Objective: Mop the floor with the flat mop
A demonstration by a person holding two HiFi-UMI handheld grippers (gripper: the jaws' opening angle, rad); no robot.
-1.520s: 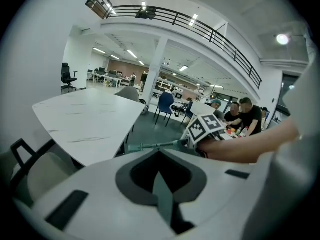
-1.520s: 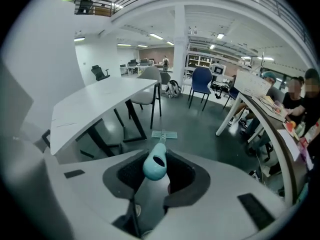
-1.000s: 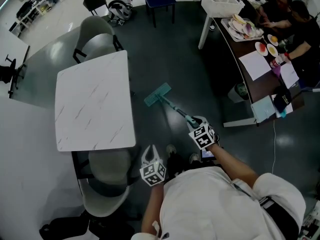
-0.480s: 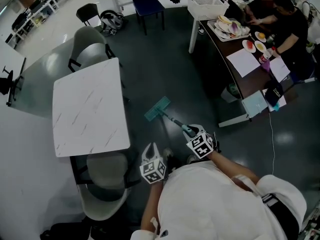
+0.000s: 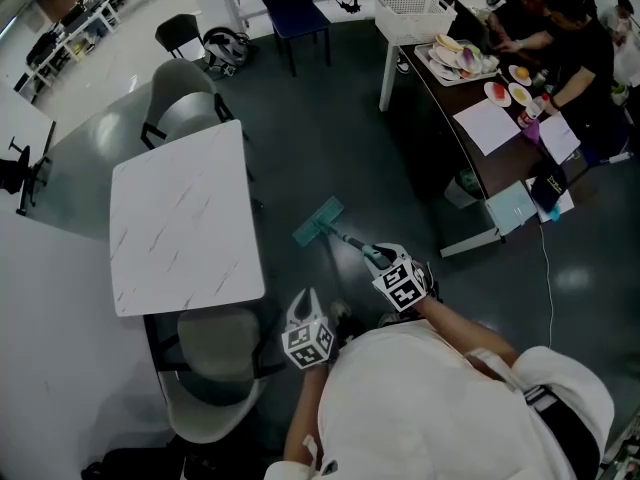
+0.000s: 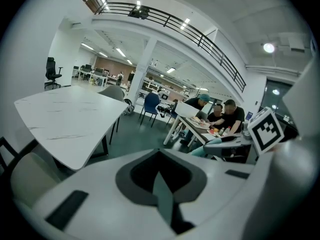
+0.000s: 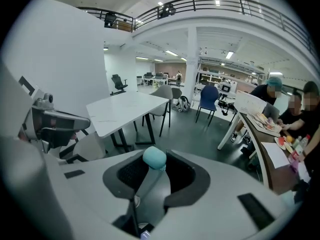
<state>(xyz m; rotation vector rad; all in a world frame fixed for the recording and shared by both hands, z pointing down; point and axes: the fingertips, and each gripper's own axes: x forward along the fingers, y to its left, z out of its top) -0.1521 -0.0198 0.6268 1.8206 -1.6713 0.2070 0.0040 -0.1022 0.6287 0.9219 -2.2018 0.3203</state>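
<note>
Far-left of my right claw [image 5: 388, 263], the flat mop [image 5: 318, 220] rests its head on the floor [image 5: 340, 138]. Its handle [image 5: 350, 240] slants back into those clamped jaws. My left claw [image 5: 303, 306], pinched together and empty, hangs nearer my body.

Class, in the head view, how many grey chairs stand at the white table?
2. The far chair stands at the table's end away from the person; the near chair stands at its near end, beside the person. None seems hidden.
</note>
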